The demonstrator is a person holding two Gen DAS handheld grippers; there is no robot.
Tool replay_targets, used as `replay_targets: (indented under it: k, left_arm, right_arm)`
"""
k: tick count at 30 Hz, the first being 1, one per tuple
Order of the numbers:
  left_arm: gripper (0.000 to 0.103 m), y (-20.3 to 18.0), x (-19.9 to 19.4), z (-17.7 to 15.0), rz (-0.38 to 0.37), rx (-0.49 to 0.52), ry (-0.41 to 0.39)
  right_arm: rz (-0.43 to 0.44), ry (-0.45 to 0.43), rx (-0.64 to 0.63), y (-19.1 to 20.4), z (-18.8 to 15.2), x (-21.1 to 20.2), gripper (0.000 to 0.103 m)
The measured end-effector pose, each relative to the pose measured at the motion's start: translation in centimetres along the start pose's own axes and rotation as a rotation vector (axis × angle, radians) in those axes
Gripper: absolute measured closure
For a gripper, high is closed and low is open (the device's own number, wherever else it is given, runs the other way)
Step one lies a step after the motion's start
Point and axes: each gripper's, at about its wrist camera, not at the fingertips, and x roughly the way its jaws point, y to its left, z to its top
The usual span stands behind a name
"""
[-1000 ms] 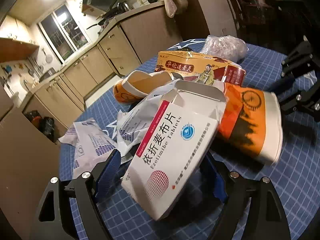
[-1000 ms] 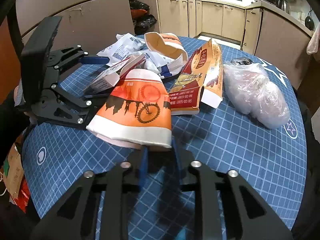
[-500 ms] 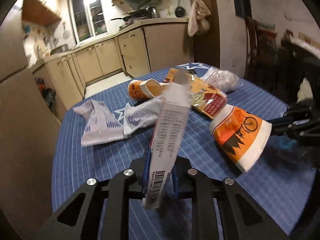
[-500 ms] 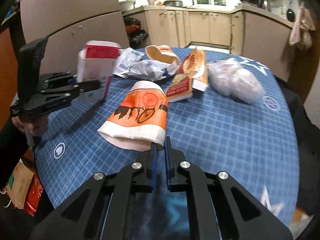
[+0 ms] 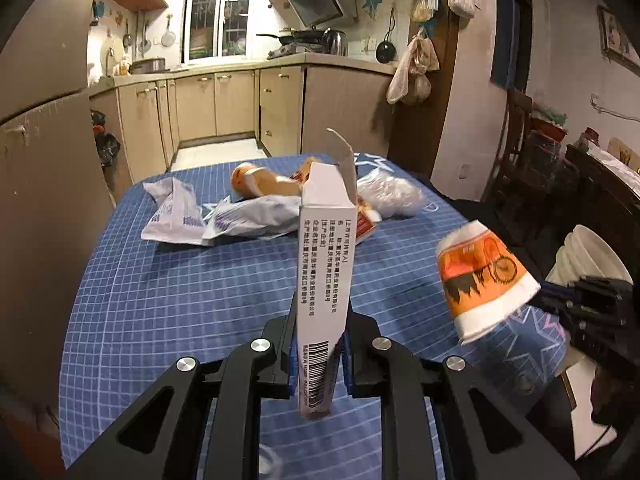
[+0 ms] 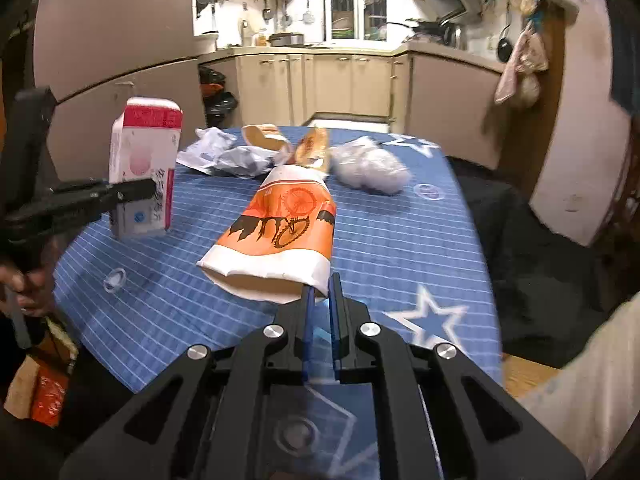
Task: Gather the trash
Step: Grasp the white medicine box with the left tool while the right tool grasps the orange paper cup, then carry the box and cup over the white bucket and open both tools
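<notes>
Gripping: L claw (image 5: 320, 354) clamps med box (image 5: 326, 280), R claw (image 6: 320, 304) pinches cup (image 6: 280, 236) rim (base hidden).

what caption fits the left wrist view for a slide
Left gripper lifts a white medicine box off the blue table.

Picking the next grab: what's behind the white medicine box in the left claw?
Behind the medicine box: crumpled white wrappers, an orange cup, a clear bag. The box hides most of a red-printed carton.

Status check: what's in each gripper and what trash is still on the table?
Left gripper shut on medicine box. Right gripper shut on orange paper cup rim. Wrappers, second cup, plastic bag remain on table. Nothing blocking.
</notes>
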Motion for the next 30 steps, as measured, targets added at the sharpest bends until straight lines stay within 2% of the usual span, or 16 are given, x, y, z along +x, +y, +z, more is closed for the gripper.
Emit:
replay_targets:
  k: [7, 13, 21, 30]
  left_arm:
    - [0.085, -4.2, -0.7, 0.9, 0.107, 0.031, -0.03]
    - [0.085, -7.0, -1.2, 1.9, 0.127, 0.064, -0.049]
    - [0.085, -12.2, -1.5, 3.8, 0.066, 0.142, -0.085]
    - [0.085, -19.5, -0.9, 5.4, -0.039, 0.232, -0.111]
  right_arm:
    - [-0.082, -0.02, -0.005, -0.9, -1.4, -2.2, 0.097]
    - [-0.135, -0.068, 0.014, -2.0, -1.5, -4.5, 0.097]
    - [-0.238, -0.13, 0.065, -4.9, -2.0, -8.4, 0.097]
    - [-0.355, -0.174, 0.149, -9.1, -3.6, -12.5, 0.097]
